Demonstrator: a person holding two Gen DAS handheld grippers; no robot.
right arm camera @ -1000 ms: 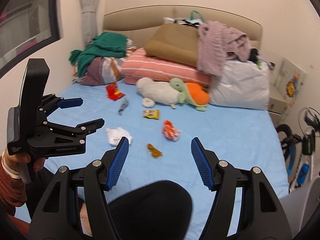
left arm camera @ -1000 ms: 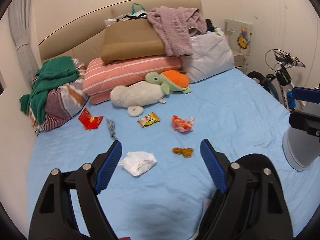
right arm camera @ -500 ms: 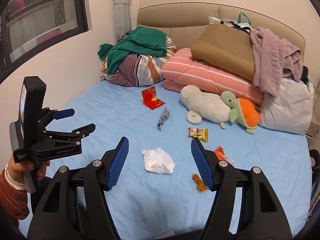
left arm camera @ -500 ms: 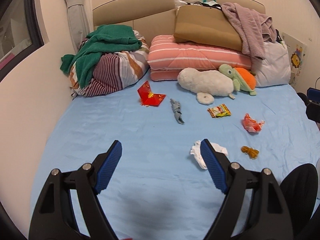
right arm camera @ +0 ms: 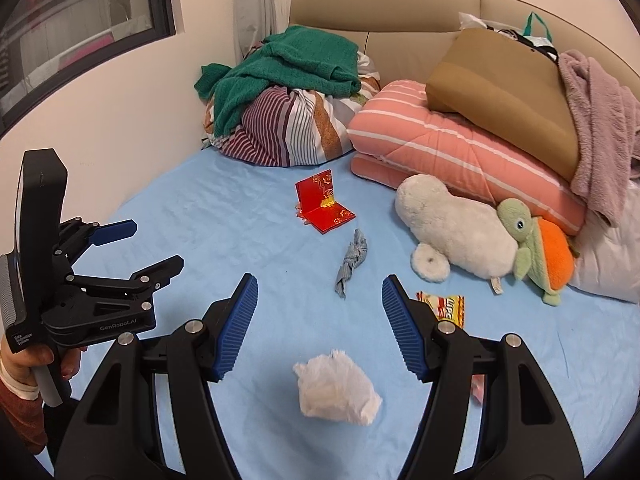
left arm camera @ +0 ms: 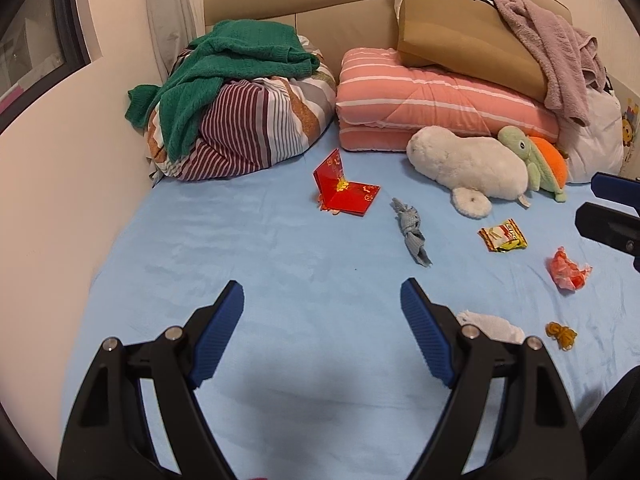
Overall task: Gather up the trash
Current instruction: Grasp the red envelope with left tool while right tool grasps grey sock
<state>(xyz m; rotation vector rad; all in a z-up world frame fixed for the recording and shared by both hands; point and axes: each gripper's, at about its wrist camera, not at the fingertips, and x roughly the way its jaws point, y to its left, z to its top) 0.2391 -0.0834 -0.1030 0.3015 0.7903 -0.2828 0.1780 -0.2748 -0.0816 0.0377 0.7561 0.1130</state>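
Both views have swung leftward over the bed [right arm camera: 224, 216] | right claw [right arm camera: 316, 304] open above white tissue [right arm camera: 338, 394] | left claw [left arm camera: 322, 312] open, empty | grey twisted wrapper [right arm camera: 352, 262] lies lengthwise toward headboard.

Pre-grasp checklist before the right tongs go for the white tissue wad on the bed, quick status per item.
1. Right tongs open, nothing between them: ok.
2. White tissue wad in view, lying below the gap between the fingers: ok.
3. Nothing lying on the wad: ok.
4. Left tongs off to the side, clear of the wad: ok.
5. Left tongs open, holding nothing: ok.
6. Bin or bag for the trash in view: not ok.
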